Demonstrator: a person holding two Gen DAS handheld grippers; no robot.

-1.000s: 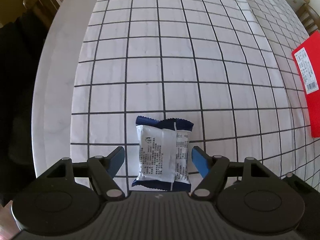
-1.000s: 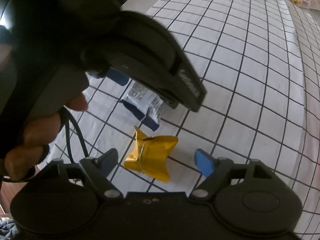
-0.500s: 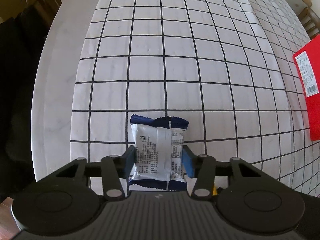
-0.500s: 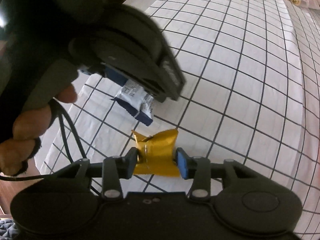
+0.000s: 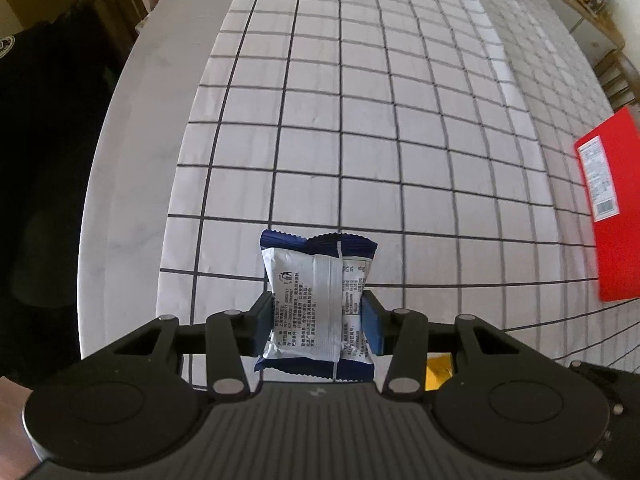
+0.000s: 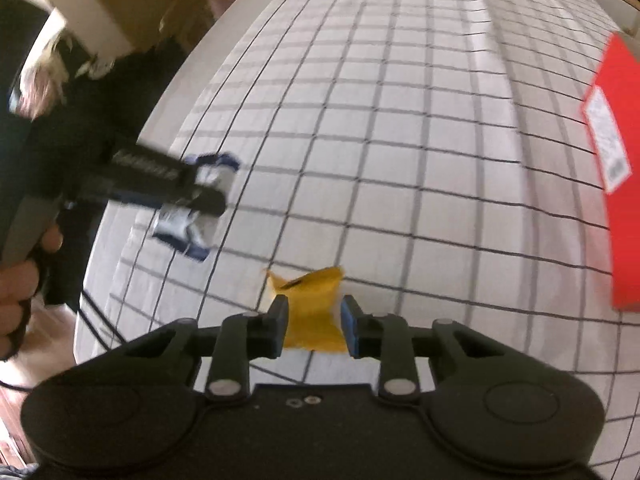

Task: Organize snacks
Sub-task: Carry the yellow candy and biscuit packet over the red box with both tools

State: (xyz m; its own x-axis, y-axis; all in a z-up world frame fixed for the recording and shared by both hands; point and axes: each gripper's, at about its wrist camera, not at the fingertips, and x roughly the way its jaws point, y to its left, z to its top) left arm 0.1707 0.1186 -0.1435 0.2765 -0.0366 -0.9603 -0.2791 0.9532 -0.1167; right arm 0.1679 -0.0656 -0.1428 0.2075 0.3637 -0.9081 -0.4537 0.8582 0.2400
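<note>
Grippers are clamping snacks: left gripper (image 5: 317, 322) pinching blue-white packet (image 5: 318, 306), right gripper (image 6: 314, 330) yellow packet (image 6: 314, 314); next, probably carrying toward red box (image 5: 610, 216).

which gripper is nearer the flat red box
Right. The right gripper, gripping a yellow packet, is closer to the flat red box; the left gripper is farther away.

Left gripper (image 5: 318, 326) points steeply down at the table (image 5: 400, 120); jaws have just closed further, pads pressing both sides of a packet (image 5: 316, 308). Right gripper (image 6: 313, 330), likewise tilted down, is clamped on a yellow packet (image 6: 312, 312). A hand (image 6: 18, 304) grips the left handle.
</note>
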